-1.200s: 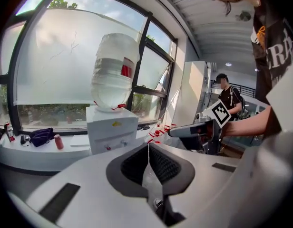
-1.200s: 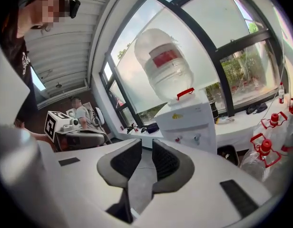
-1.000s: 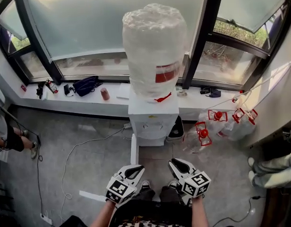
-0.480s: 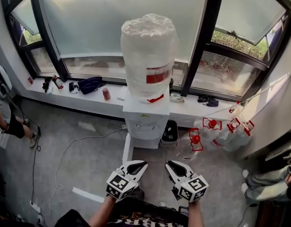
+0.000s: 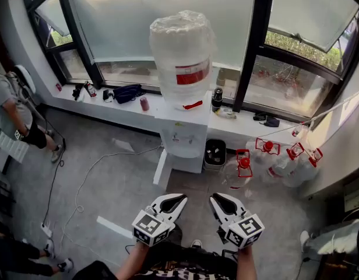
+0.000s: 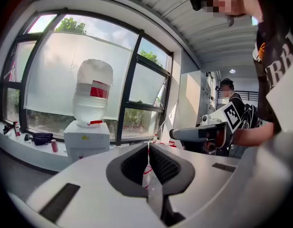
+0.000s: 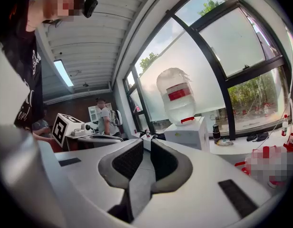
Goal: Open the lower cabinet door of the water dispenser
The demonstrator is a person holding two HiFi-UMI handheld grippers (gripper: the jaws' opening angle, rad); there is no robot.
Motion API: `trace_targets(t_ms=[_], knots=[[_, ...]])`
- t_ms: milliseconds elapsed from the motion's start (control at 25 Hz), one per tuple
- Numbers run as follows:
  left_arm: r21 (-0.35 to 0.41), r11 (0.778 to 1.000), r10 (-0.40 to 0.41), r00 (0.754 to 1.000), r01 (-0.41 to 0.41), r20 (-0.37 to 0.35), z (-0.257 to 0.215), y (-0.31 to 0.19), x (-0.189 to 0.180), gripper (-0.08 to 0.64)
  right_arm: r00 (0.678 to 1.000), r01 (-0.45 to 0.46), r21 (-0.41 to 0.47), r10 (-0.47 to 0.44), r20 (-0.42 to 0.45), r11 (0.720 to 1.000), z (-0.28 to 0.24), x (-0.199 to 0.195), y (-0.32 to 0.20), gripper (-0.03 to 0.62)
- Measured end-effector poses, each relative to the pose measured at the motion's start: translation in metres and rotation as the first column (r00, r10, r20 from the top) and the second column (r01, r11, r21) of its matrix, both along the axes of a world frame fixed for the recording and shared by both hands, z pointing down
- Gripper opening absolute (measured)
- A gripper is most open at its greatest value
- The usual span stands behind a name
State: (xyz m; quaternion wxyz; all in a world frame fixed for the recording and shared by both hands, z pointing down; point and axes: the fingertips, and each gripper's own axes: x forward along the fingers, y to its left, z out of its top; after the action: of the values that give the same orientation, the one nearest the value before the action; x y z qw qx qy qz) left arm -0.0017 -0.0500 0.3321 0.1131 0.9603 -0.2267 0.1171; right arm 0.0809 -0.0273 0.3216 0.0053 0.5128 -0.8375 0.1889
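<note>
Low in the frame, well apart from the water dispenser point(image 5: 182, 137) at center, the left gripper point(image 5: 183, 198) holds its jaws together, empty, while the right gripper point(image 5: 213, 196) is closing a narrow, empty gap.

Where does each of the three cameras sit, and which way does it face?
Head view: on the person's head, steeply down at the water dispenser; left gripper, right gripper, forearms show.
Left gripper view: rides the left gripper, facing the dispenser; jaws together, empty.
Right gripper view: rides the right gripper, same way; jaws closing, empty.
All share the dispenser.
</note>
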Motion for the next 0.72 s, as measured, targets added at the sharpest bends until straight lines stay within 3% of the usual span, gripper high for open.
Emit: trace_targets(t_ms=[440,720], knots=[[0.008,0.996,-0.09,0.996,0.09,0.016,-0.01,0.061,-0.008,0.02,0.994,0.11,0.028,-0.111,0.019,0.994,0.004,-0.009,0.045,0.054],[0.044,0.995,-0.091,0.995,0.09,0.037,-0.02,0.08,-0.027,0.02,0.992,0.125,0.046,-0.125,0.007,0.991,-0.003,-0.033,0.058,0.046]])
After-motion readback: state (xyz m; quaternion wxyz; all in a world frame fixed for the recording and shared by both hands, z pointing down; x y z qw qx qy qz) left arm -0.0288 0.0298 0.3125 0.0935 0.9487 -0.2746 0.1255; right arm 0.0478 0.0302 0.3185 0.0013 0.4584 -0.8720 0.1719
